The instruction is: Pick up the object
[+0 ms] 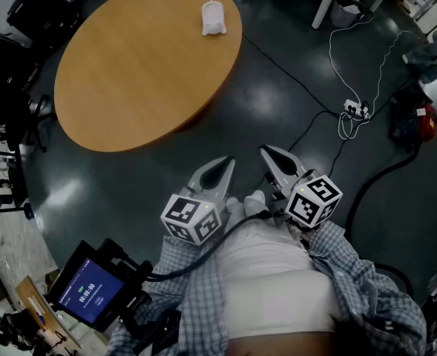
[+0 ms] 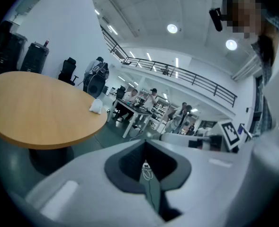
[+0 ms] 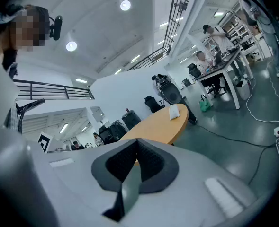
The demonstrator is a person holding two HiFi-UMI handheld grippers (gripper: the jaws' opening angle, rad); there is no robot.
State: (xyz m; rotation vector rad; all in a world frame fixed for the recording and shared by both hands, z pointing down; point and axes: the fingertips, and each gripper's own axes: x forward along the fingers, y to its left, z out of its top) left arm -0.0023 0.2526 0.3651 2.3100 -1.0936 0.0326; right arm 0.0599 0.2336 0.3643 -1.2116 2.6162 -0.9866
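Low over the floor, short of the near edge of the round surface (image 1: 114,87): left gripper (image 1: 219,170), fingers shut together, nothing between them. Just beside it, right gripper (image 1: 276,162), likewise closed and empty.

Well apart from both, up by the far right edge of the surface: small white object (image 1: 214,17), alone, long axis seemingly running away from the person. Probably a touch nearer the left gripper, lying almost straight ahead of it; calls for a long reach forward across the surface. No containers to be seen on the surface.
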